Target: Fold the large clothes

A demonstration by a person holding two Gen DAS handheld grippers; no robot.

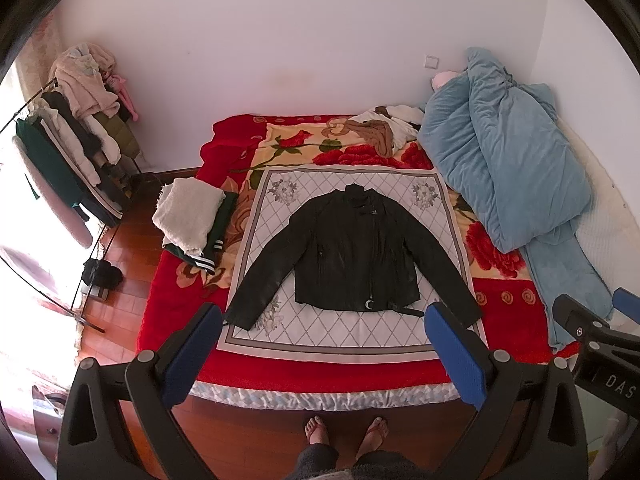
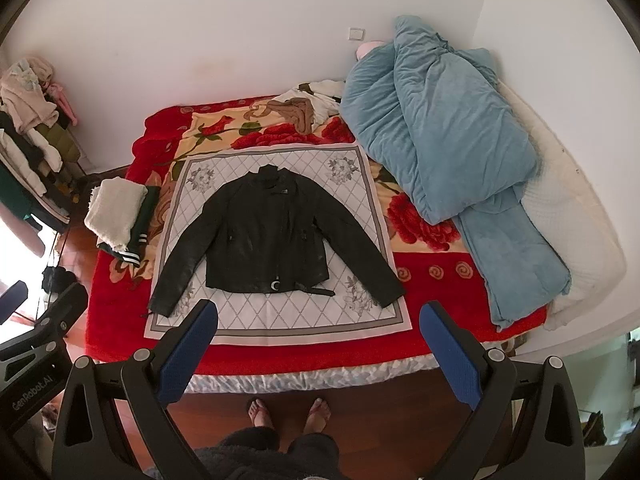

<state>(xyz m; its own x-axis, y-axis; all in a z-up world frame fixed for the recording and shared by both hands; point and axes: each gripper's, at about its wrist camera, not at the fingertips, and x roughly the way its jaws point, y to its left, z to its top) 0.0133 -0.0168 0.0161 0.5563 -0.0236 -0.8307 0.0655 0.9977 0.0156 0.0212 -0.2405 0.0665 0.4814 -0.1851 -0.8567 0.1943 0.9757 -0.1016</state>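
- Clothes rack [image 1: 76,136] stands off the bed's left side against the wall, hung with coats and a pale robe.
- Folded white knit [image 1: 186,212] lies on a dark green garment [image 1: 218,236] at the bed's left edge.
- Left gripper [image 1: 324,352] hovers above the bed's near edge, its blue-padded jaws spread wide with nothing between them.
- Black leather jacket [image 1: 354,256] lies flat, front up, on a white quilted mat [image 1: 328,332] in the middle of the bed [image 1: 304,376]; collar towards the wall, both sleeves angled out to the mat's near corners, belt buckle at the hem.
- Right gripper [image 2: 318,350] also hangs over the near edge, jaws wide apart, empty; its own camera shows this.
- Blue duvet [image 1: 508,160] is bunched along the bed's right side, reaching the far right corner.
- Bare feet in sandals [image 1: 346,432] stand on the wood floor just before the near edge.
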